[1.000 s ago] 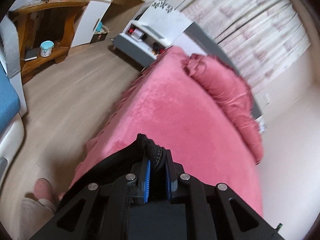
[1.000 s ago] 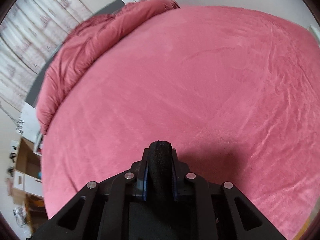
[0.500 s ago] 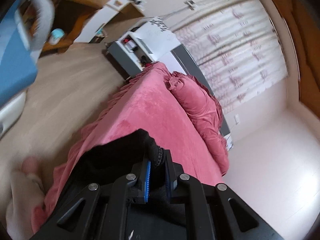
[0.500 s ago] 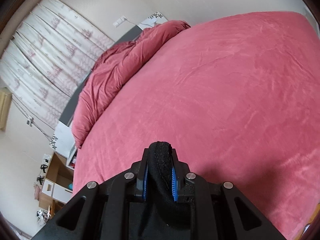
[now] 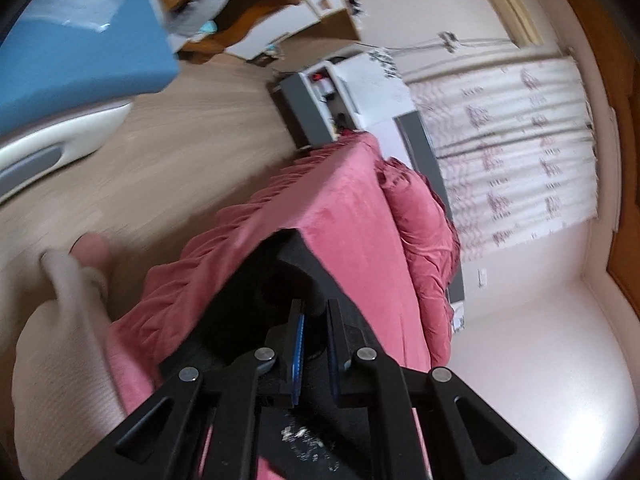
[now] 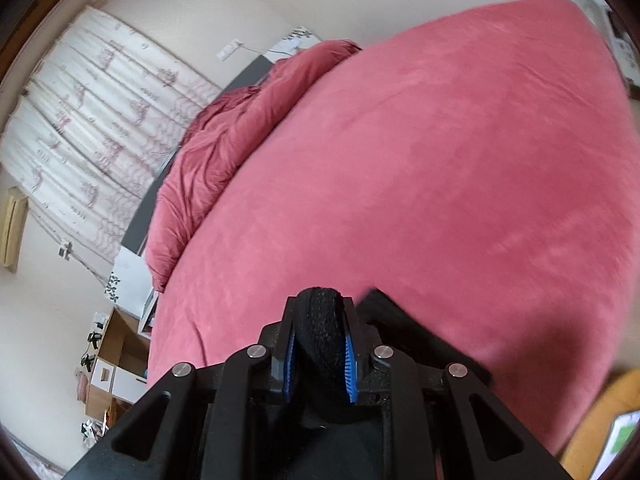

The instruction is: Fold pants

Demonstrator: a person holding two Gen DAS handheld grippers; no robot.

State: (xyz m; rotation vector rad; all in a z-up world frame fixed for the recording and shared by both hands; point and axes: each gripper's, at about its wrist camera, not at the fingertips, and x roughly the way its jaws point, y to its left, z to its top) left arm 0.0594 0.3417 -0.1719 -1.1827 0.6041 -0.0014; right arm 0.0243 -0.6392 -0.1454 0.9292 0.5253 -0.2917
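Observation:
The black pants (image 5: 256,280) hang over the near corner of the pink bed (image 5: 352,220) in the left wrist view. My left gripper (image 5: 314,308) pinches a fold of them between its blue pads, and its jaws are closing. In the right wrist view my right gripper (image 6: 320,304) holds a thick roll of the pants (image 6: 320,336) above the bed (image 6: 440,160). Its jaws are opening slightly, with the fabric still pressed between the pads. A black flap (image 6: 384,308) sticks out to its right.
A rumpled pink duvet (image 5: 424,232) lies along the headboard below patterned curtains (image 5: 520,140). A grey-white nightstand (image 5: 320,108) stands beyond the bed. Wooden floor (image 5: 160,152) runs left, with a blue-topped unit (image 5: 80,40). A person's beige trouser leg (image 5: 60,340) stands by the bed corner.
Both grippers have swept sideways and sunk a little, still holding the pants. The left view has rolled, and more black fabric now spreads ahead of the left gripper. A flap has appeared beside the right one.

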